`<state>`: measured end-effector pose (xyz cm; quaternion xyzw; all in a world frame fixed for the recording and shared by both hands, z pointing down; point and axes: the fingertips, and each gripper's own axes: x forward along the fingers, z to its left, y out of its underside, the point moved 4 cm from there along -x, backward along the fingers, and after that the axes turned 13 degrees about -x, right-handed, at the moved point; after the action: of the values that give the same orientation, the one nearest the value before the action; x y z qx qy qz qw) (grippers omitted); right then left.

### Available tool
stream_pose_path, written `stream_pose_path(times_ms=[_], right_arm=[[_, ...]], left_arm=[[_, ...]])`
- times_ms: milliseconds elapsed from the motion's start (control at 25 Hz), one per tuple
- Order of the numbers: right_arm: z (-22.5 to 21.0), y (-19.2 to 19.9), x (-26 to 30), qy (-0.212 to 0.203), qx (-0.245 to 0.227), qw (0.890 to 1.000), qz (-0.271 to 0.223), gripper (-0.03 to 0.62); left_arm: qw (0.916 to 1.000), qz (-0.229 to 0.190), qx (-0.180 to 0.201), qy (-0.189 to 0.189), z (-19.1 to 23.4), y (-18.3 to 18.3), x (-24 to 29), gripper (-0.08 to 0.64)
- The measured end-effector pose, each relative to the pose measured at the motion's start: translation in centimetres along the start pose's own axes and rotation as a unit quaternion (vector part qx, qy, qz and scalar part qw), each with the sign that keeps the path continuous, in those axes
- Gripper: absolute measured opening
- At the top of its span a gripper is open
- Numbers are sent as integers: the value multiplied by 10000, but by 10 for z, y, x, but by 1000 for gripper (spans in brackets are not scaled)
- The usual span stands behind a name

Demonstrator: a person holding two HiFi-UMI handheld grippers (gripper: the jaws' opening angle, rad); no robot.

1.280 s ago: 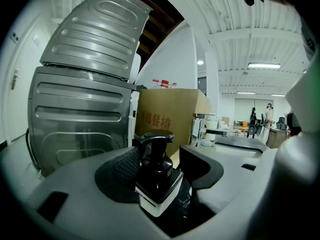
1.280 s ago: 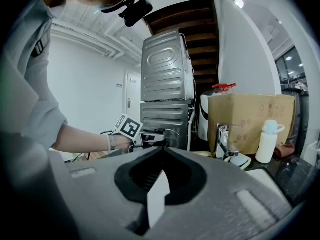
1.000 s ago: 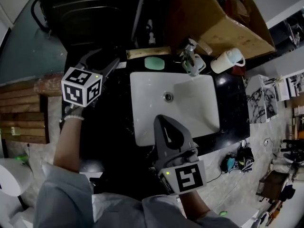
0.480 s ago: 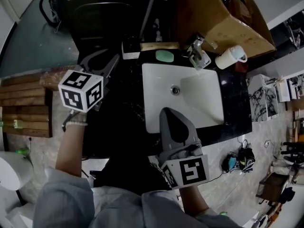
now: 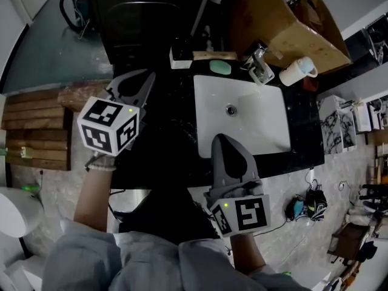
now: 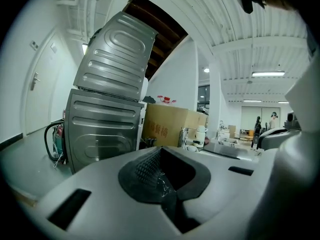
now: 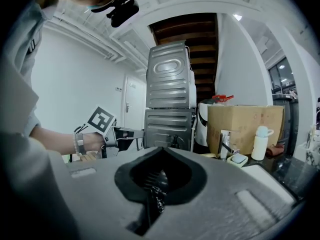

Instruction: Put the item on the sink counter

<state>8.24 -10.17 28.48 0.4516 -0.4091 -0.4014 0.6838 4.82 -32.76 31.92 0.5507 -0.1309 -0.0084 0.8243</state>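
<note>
A white sink basin [image 5: 242, 117] is set in a black counter [image 5: 163, 144]. My left gripper [image 5: 140, 79] hovers over the counter's left end, shut, with nothing between its jaws; in the left gripper view the left gripper [image 6: 166, 186] points at a steel washing machine [image 6: 107, 114]. My right gripper [image 5: 223, 141] hangs over the basin's front rim, shut and empty; in the right gripper view the right gripper [image 7: 155, 189] shows the same. At the back of the counter lie a green soap [image 5: 220, 67], a small white box [image 5: 180, 56] and a white lidded cup [image 5: 297, 72].
A chrome faucet [image 5: 260, 69] stands behind the basin. A cardboard box [image 5: 285, 23] sits at the back right and a dark washing machine [image 5: 145, 11] at the back left. Wooden slats [image 5: 33, 126] lie left of the counter. Cables and small items [image 5: 303, 205] litter the floor at right.
The left gripper's jaws have gone from spread wide to shut. The head view has shifted, so the sink sits further right. The right gripper stays shut over the basin's front.
</note>
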Motion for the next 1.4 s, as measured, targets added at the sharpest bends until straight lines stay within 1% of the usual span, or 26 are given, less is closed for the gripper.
stream_pose_path(times_ms=[240, 360, 600, 920, 1040, 1120, 1240, 1400], right_arm=[[5, -3, -8, 36, 22, 10000, 21, -3], [5, -4, -9, -29, -50, 10000, 47, -3], [5, -12, -6, -220, -114, 9997, -87, -3], [8, -24, -2, -673, -207, 9970, -326, -3], [8, -30, 0, -786, -237, 9956, -451, -3], [8, -33, 0, -840, -216, 9953, -433, -3], [10, -34, 1, -957, -186, 9947, -331, -3], [13, -37, 5, -1115, -225, 9927, -405, -3]], left_arm=[[9999, 37, 105, -16, -14, -6, -28, 5], [9999, 18, 104, -73, -18, -8, -40, 5], [9996, -12, 54, -274, -28, -10, -63, 5], [9983, -174, -114, -537, -44, -12, -90, 5], [9974, -321, -363, -527, -51, -14, -99, 5], [9966, -410, -502, -516, -54, -17, -105, 5], [9957, -470, -501, -624, -59, -20, -116, 5], [9946, -528, -464, -765, -62, -22, -126, 5]])
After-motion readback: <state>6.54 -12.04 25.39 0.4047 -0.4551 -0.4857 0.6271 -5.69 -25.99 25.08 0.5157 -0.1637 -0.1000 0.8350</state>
